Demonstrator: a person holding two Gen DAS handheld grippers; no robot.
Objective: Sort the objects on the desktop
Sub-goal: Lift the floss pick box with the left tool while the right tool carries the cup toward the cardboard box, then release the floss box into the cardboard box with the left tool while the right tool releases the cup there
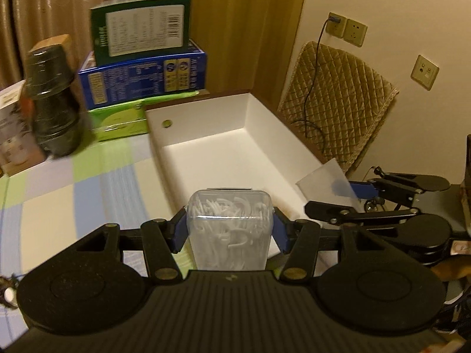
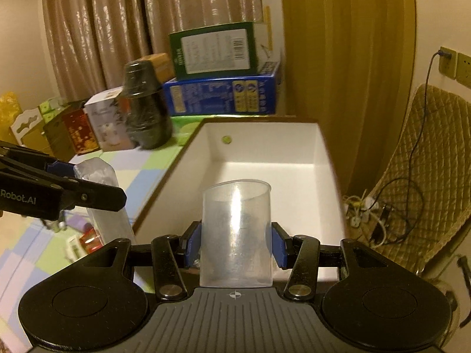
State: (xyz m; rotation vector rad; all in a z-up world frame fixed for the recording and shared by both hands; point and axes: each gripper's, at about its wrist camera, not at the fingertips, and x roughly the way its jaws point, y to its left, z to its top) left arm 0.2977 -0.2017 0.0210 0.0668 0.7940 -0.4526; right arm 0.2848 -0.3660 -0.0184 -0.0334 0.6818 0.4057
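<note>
My left gripper [image 1: 229,232] is shut on a clear box of white floss picks [image 1: 229,229] and holds it above the near end of an open white box [image 1: 206,123]. My right gripper [image 2: 235,244] is shut on a clear plastic measuring cup [image 2: 235,232] over the near end of the same white box [image 2: 265,135]. The white box looks empty inside. The right gripper with the cup also shows at the right of the left wrist view [image 1: 347,203]. The left gripper with the floss box shows at the left of the right wrist view [image 2: 97,188].
A dark wrapped stack of cups [image 1: 53,100] and stacked green and blue cartons [image 1: 141,76] stand behind the white box on a checkered tablecloth [image 1: 88,194]. Small red and purple items [image 2: 85,235] lie on the cloth. A padded chair [image 2: 426,161] with cables stands to the right.
</note>
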